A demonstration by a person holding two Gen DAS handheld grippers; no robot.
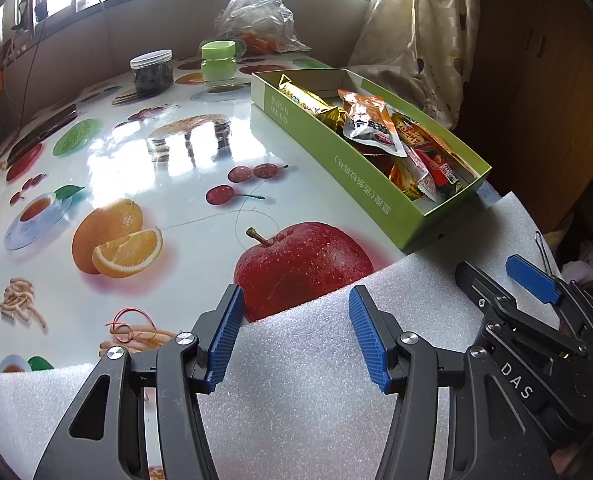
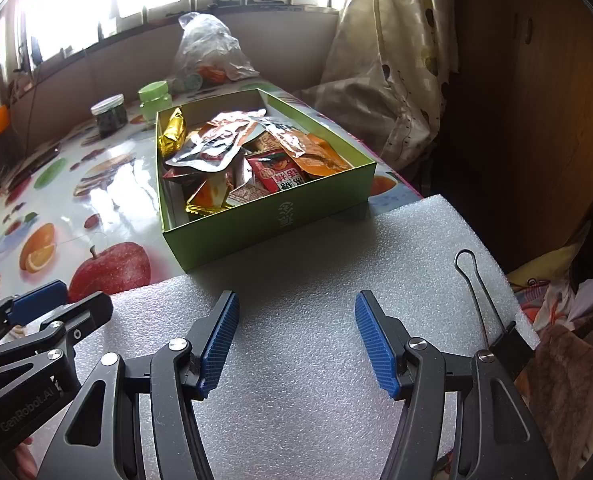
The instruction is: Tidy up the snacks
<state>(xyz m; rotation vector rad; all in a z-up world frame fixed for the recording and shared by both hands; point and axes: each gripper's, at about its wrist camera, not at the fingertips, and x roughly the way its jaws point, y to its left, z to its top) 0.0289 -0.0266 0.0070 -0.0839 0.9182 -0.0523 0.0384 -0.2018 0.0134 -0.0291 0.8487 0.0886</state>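
A green cardboard box point(image 1: 338, 168) point(image 2: 256, 224) sits on the fruit-print table, filled with several snack packets point(image 1: 372, 124) point(image 2: 232, 152) in gold, orange, red and silver. My left gripper point(image 1: 296, 300) hovers open over the near edge of a white foam sheet point(image 1: 316, 380), nothing between its blue pads. My right gripper point(image 2: 296, 304) is also open and empty above the same foam sheet point(image 2: 296, 280), just short of the box's near wall. In the left wrist view the right gripper point(image 1: 500, 276) shows at the right edge; the right wrist view shows the left gripper point(image 2: 68, 300) at the left edge.
At the table's far side stand a dark-filled jar with a clear lid point(image 1: 152, 72) point(image 2: 109, 115), a green-lidded jar point(image 1: 218, 64) point(image 2: 155, 100) and a crumpled plastic bag point(image 1: 256, 16) point(image 2: 208, 48). A binder clip point(image 2: 492, 312) grips the foam's right edge. A curtain point(image 2: 392, 60) hangs at right. A red rubber band point(image 1: 130, 324) lies near left.
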